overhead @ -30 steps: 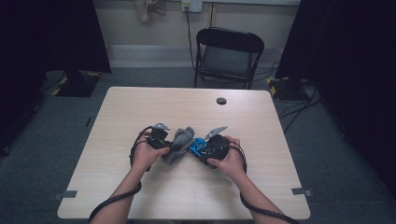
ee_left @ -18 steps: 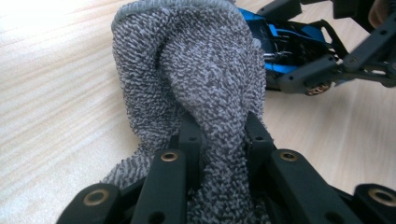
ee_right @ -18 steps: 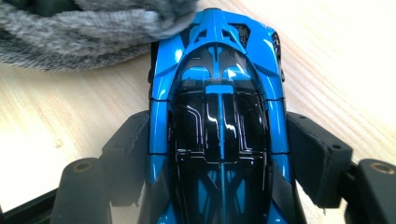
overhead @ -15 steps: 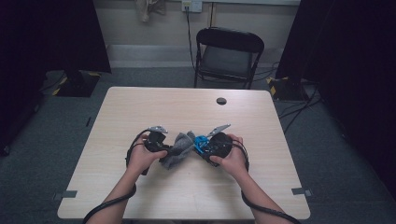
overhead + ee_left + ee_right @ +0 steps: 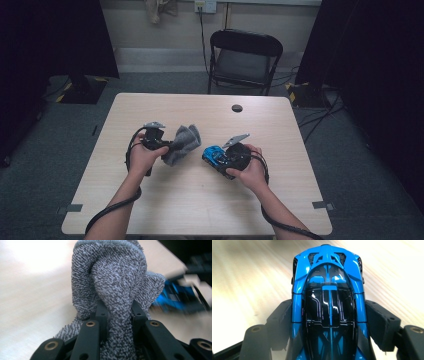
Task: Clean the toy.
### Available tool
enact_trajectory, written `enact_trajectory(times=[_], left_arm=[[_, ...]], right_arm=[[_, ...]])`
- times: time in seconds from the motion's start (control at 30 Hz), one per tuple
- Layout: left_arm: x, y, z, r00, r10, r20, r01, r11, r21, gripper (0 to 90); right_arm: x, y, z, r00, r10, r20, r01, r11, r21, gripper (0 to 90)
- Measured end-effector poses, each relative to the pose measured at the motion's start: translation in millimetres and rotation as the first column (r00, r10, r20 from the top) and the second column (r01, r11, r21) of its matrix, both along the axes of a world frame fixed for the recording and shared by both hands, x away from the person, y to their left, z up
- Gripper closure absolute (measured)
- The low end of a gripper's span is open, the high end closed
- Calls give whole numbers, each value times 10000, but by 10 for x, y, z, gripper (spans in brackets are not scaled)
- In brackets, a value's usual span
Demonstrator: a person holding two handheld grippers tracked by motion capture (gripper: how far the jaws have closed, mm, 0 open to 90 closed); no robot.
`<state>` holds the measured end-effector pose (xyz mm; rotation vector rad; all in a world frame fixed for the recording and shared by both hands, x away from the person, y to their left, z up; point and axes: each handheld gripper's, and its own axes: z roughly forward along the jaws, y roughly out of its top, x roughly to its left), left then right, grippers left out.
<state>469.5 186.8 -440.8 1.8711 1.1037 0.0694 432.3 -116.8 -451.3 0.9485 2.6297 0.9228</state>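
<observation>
Left gripper (image 5: 170,145) is being kept clamped on a bunched grey cloth (image 5: 183,143); the rest of the cloth is fanning out loose ahead of the jaws. Right gripper (image 5: 220,156) is being held closed on the flanks of a blue toy car (image 5: 214,154), nose pointing away from the hand, just above the table (image 5: 280,130). Cloth and car are being held near each other but apart, cloth off to the car's nose side.

Risks, as judged:
- Car body is glossy hard plastic, tapered and curved; the pads are gripping smooth flanks, so it could be squirted forward out of the jaws if pushed by a wiping stroke.
- Cloth is being held by a narrow fold only; a drag across the car's vents or edges could pull it through the pads.
- Loose terry loops could be snagged on the car's sharp rear details.

Materials: cloth is soft, nubby, looped knit, floppy. Car is rigid, shiny blue with a black canopy, low wedge shape. Table is pale wood laminate, smooth.
</observation>
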Motion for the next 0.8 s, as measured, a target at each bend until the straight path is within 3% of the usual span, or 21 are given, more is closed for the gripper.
enact_trajectory(times=[0.17, 0.37, 0.43, 0.7, 0.8], left_arm=[[111, -161, 30, 9998, -103, -159, 100, 9998, -179, 744], [142, -399, -17, 9985, -373, -396, 369, 9993, -113, 744], [147, -448, -53, 9978, -427, -498, 423, 9991, -94, 743], [140, -513, -155, 9918, -758, -1026, 731, 9969, -304, 744], [133, -503, -153, 9885, -922, -1203, 911, 9957, -147, 745]], right_arm=[[-87, 106, 43, 9990, 433, 119, -433, 9991, 19, 285], [-106, 155, 17, 9974, 709, 117, -712, 9972, 216, 285], [-117, 166, 25, 9966, 786, 236, -788, 9969, 86, 286], [-96, 138, 51, 9972, 702, 274, -704, 9975, 62, 285], [-92, 132, 30, 9977, 634, 235, -633, 9980, -13, 286]])
